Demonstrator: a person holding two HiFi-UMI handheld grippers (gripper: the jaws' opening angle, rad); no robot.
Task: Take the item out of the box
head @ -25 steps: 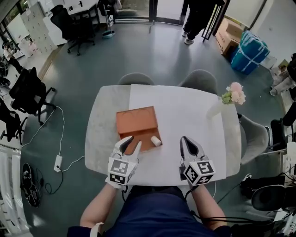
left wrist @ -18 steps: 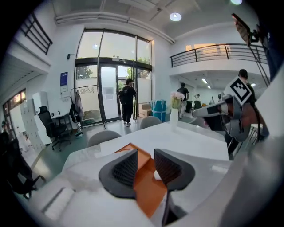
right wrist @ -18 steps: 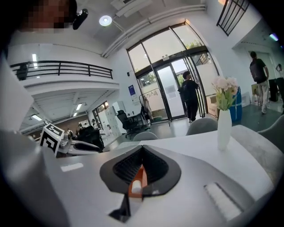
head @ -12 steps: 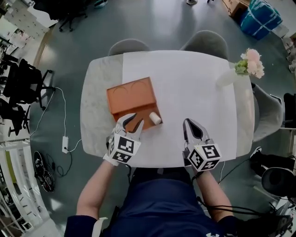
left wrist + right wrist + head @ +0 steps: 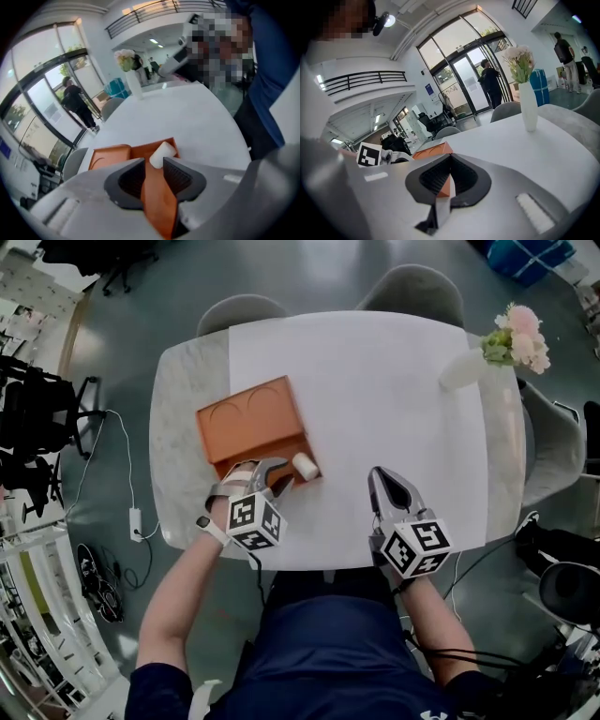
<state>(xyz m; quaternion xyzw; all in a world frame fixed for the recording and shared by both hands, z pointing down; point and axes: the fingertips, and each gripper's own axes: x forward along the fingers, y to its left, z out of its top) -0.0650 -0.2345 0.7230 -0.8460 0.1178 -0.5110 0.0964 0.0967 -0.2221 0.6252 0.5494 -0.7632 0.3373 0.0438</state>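
An orange box (image 5: 246, 420) lies on the left part of the table, with an orange flap (image 5: 157, 197) at its near side. A small white item (image 5: 305, 465) rests at the box's near right corner; it also shows as the white item (image 5: 162, 153) just past my left jaw tips. My left gripper (image 5: 261, 471) hangs over the flap, open, with orange showing in the gap and nothing held. My right gripper (image 5: 386, 486) rests on the white sheet to the right, apart from the box, shut and empty.
A white sheet (image 5: 375, 381) covers most of the marble table (image 5: 173, 437). A white vase with pink flowers (image 5: 511, 343) stands at the far right corner. Two grey chairs (image 5: 412, 292) stand behind the table. People stand by the glass doors (image 5: 487, 79).
My left gripper has moved forward from the table's near edge onto the box's near side, up to the white item. The right gripper has stayed about where it was.
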